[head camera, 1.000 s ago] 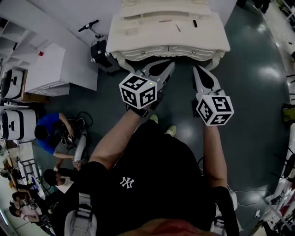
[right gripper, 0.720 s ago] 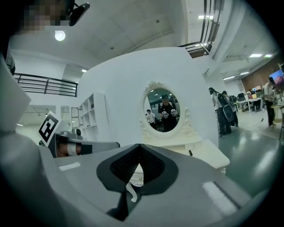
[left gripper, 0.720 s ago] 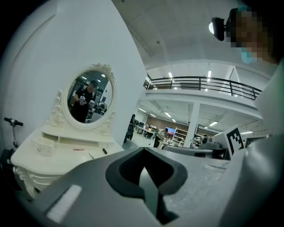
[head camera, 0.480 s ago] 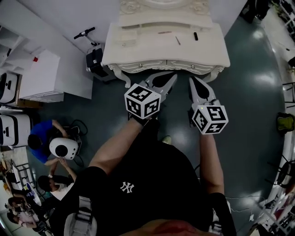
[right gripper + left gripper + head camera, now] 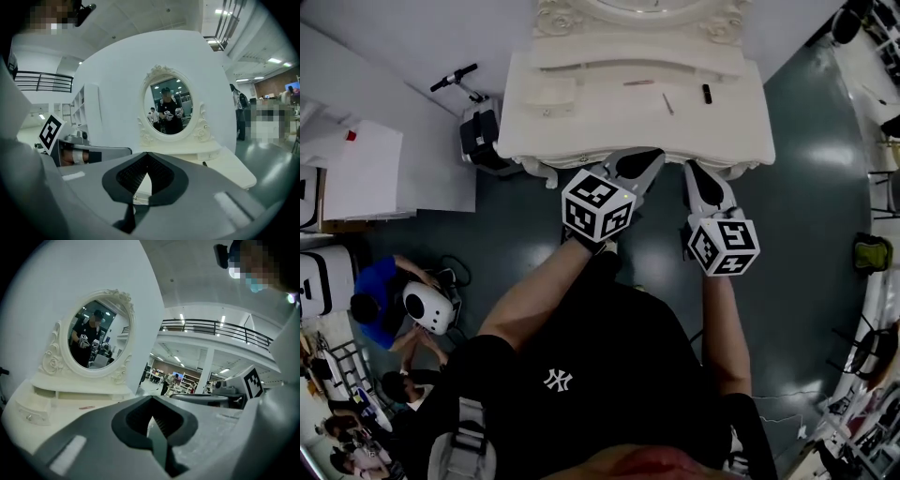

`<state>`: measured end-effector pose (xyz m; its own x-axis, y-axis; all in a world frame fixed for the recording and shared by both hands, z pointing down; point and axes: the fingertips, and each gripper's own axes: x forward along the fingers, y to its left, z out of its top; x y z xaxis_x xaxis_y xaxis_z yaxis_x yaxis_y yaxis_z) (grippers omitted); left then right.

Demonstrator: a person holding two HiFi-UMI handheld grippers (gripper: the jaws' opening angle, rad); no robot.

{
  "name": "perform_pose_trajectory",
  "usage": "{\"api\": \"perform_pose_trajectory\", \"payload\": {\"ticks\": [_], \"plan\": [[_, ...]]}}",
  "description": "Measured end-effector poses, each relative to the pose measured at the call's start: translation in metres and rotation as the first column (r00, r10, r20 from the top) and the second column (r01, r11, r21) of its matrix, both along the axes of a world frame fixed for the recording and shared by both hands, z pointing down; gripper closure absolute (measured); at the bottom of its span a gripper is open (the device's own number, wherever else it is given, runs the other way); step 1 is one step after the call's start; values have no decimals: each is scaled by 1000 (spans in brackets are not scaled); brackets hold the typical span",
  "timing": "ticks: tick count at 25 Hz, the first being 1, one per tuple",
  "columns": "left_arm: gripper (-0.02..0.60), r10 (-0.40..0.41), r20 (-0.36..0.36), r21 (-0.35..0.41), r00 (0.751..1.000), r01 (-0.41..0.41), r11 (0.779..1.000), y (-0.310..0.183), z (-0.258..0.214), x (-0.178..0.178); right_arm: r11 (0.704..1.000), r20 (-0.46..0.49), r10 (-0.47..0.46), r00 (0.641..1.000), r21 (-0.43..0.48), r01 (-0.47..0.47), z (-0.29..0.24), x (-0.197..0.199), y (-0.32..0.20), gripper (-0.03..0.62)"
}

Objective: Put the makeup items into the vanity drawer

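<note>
The white vanity (image 5: 581, 122) stands ahead with its oval mirror (image 5: 96, 333). On its top lie a slim pink item (image 5: 639, 82), a thin dark pencil (image 5: 667, 103) and a small black item (image 5: 706, 93). The pink item (image 5: 86, 407) also shows in the left gripper view, the black item (image 5: 205, 164) in the right gripper view. My left gripper (image 5: 654, 157) and right gripper (image 5: 692, 169) hover side by side at the vanity's front edge, both shut and empty. Between the right jaws a small knob (image 5: 134, 196) on the vanity's front shows. The front drawers are mostly hidden under the tabletop.
A small knobbed drawer box (image 5: 551, 94) sits on the vanity's left. A scooter (image 5: 455, 77) and a black case (image 5: 478, 141) stand left of the vanity, with a white cabinet (image 5: 356, 169) beyond. People (image 5: 375, 291) sit on the floor at the left.
Both grippers and the person have moved forward to the vanity, which now looks larger and nearer. Both jaws stay shut.
</note>
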<state>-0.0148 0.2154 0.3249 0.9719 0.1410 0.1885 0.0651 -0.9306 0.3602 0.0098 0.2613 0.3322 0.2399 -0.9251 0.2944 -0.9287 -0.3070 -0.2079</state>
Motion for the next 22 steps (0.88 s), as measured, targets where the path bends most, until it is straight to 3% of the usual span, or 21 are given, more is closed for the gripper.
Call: {"api": "perform_pose_trajectory", "payload": {"ticks": [11, 22], "plan": [[581, 59, 62, -24, 996, -57, 998, -53, 40, 49, 994, 1, 60, 998, -96, -60, 40, 49, -62, 568], [581, -24, 131, -35, 991, 29, 999, -103, 98, 124, 969, 45, -4, 999, -246, 14, 124, 135, -110, 530]]}}
